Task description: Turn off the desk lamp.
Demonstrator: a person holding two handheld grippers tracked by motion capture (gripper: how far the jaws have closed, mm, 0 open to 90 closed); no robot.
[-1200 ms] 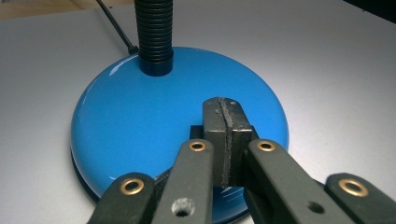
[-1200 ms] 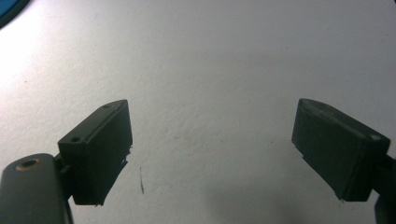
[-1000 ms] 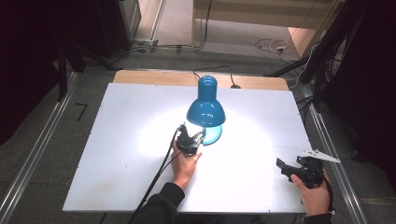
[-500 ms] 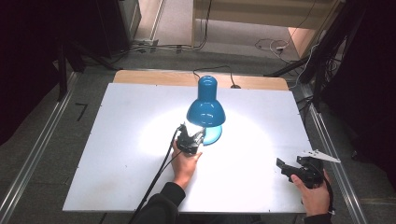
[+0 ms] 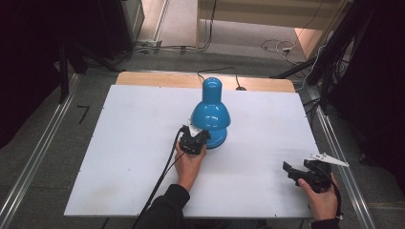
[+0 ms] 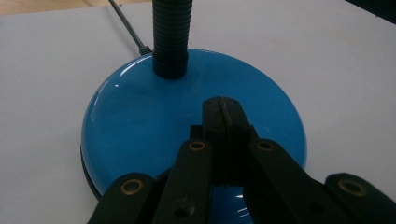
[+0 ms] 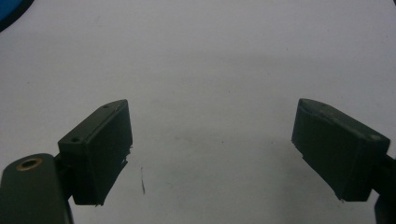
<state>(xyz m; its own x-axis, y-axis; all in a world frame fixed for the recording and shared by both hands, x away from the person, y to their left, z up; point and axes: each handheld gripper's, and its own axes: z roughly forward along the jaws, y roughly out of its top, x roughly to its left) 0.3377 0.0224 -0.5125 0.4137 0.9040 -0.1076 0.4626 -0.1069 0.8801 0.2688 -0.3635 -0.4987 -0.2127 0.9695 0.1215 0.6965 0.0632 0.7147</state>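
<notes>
High view: blue lamp (image 5: 210, 114) mid-worktop (image 5: 129, 143), unlit; left claw (image 5: 195, 141) at its base, right claw (image 5: 305, 173) parked near right edge; left gripper view: jaws closed together, empty, tips over the lamp base (image 6: 140, 121), probably working a switch; next likely lift clear; right gripper view: jaws wide, nothing between, bare worktop below.

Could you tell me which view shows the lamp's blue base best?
The left gripper view: the base sits close, with the neck joining it. The high view has the shade covering most of it; the right gripper view catches a corner.
</notes>
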